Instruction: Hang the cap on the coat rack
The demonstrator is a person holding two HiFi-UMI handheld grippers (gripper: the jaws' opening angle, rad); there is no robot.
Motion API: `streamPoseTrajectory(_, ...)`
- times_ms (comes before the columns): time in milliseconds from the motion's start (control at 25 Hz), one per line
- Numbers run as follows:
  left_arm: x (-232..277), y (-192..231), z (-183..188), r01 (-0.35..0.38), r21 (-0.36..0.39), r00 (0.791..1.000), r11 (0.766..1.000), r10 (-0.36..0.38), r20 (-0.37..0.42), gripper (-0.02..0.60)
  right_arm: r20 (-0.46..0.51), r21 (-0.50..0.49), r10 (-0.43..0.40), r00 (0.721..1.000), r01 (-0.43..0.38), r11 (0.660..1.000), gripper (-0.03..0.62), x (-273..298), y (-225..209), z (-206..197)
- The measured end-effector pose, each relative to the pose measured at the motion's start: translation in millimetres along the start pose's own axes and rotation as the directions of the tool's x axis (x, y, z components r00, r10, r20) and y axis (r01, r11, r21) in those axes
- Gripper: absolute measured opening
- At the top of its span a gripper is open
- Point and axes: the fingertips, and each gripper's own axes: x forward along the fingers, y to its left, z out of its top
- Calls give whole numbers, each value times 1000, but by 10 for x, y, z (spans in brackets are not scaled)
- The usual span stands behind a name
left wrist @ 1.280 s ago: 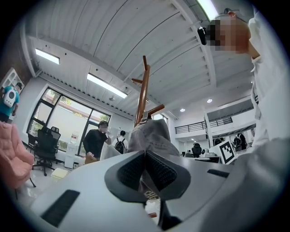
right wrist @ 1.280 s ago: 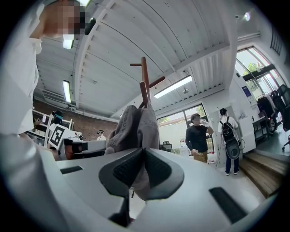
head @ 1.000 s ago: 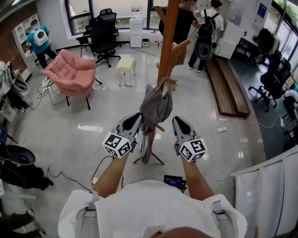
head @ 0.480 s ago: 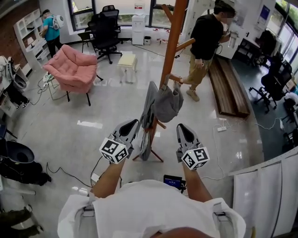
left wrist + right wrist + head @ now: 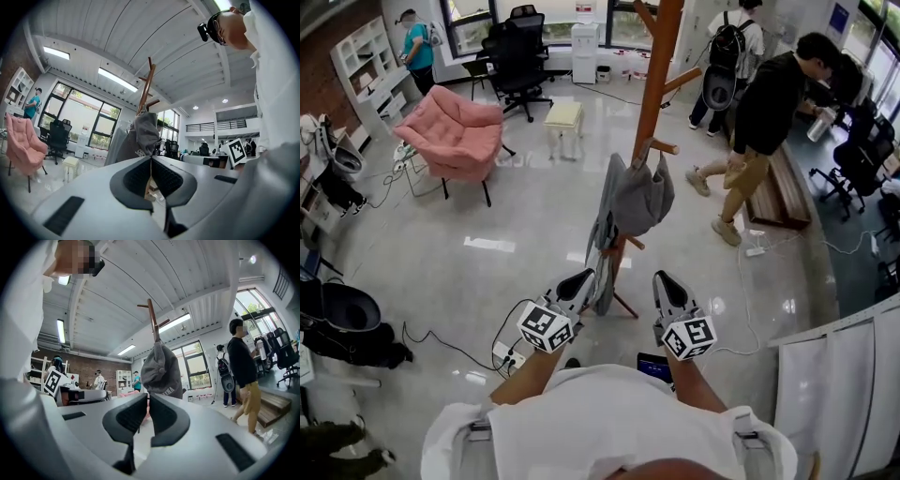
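The grey cap (image 5: 643, 197) hangs from a peg on the wooden coat rack (image 5: 659, 70), with a longer grey garment (image 5: 604, 234) hanging beside it on the left. My left gripper (image 5: 580, 279) and right gripper (image 5: 664, 279) are both below the cap and apart from it. Each is shut with nothing in it. In the left gripper view the cap (image 5: 146, 133) shows above the shut left gripper (image 5: 151, 159), against the rack pole (image 5: 146, 89). In the right gripper view the cap (image 5: 161, 369) hangs over the shut right gripper (image 5: 149, 397).
A pink armchair (image 5: 456, 136) and a small stool (image 5: 564, 116) stand at the back left. A person (image 5: 764, 117) walks past at the right of the rack, by a wooden bench (image 5: 780, 202). A power strip (image 5: 505, 354) and cables lie on the floor at the left.
Both grippers have drawn back and down from the cap, which stays hanging on the peg. The person in black has walked from behind the rack to its right.
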Motion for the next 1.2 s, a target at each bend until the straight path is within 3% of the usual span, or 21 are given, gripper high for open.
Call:
streamPoseTrajectory(200, -108, -85, -56, 23, -66, 999, 998, -25, -28, 21, -29, 28, 18, 999, -17, 999, 28, -133, 74, -187)
streamPoseTrajectory(360, -171, -66, 10, 19, -27, 999, 999, -20, -37, 21, -9, 32, -22, 1000, 23, 999, 28, -240, -99, -116)
streamPoseTrajectory(520, -194, 28, -56, -16, -65, 999, 998, 13, -46, 21, -11, -5, 11, 1000, -11, 1000, 28, -267, -80, -82)
streamPoseTrajectory(600, -201, 17, -45, -14, -65, 999, 998, 12, -45, 21, -6, -6, -20, 1000, 20, 1000, 28, -329, -244, -20)
streamPoseTrajectory(680, -206, 20, -14, -6, -53, 999, 999, 3, -44, 21, 14, -10, -55, 998, 55, 998, 28, -387, -409, 115)
streamPoseTrajectory(880, -230, 59, 7, 17, -51, 999, 999, -20, -50, 21, 59, -73, -51, 997, 55, 996, 25, -452, -381, 305)
streamPoseTrajectory(1200, -138, -46, 136, 80, -25, 996, 996, -81, -30, 20, 3, -35, -58, 998, 58, 998, 25, -531, -436, 169)
